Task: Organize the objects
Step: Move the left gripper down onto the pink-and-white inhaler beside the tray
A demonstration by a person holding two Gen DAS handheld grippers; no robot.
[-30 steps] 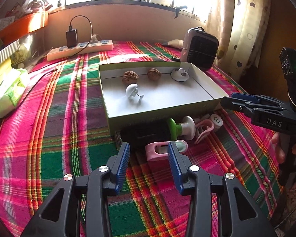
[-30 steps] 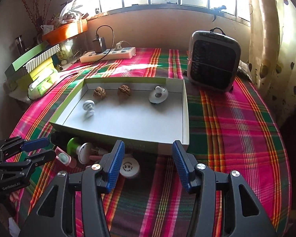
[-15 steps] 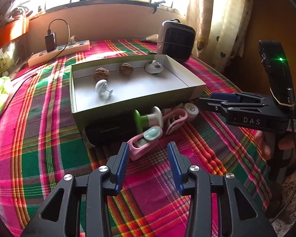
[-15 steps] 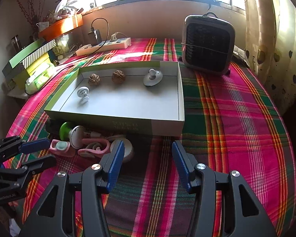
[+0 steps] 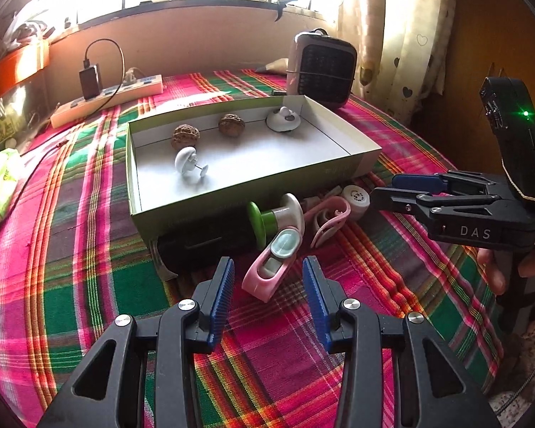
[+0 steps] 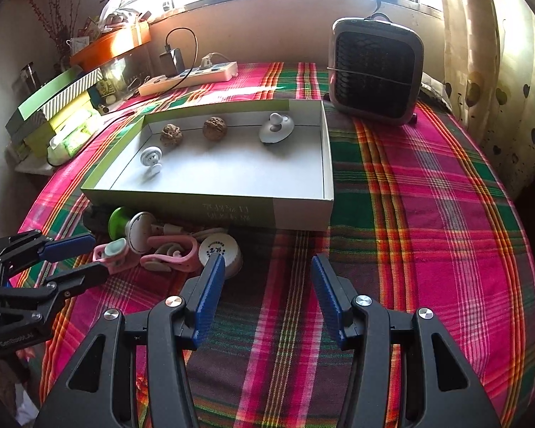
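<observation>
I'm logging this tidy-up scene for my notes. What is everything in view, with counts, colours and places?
shallow cardboard box: 1, green outside, white inside, mid-table
brown walnuts: 2, by the box's far wall
white suction hooks: 2, in the box, one left, one far right
pink and mint plastic clip: 1, on the cloth before the box, between the left gripper's open jaws
green and white knob: 1, by the box's front wall
pink loop clip: 1, right of the knob
white round cap: 1, beside the pink loop clip
black flat case: 1, against the box's front
grey fan heater: 1, far right
white power strip: 1, far left
plaid tablecloth: 1, pink-green
left gripper: open
right gripper: open, empty
</observation>
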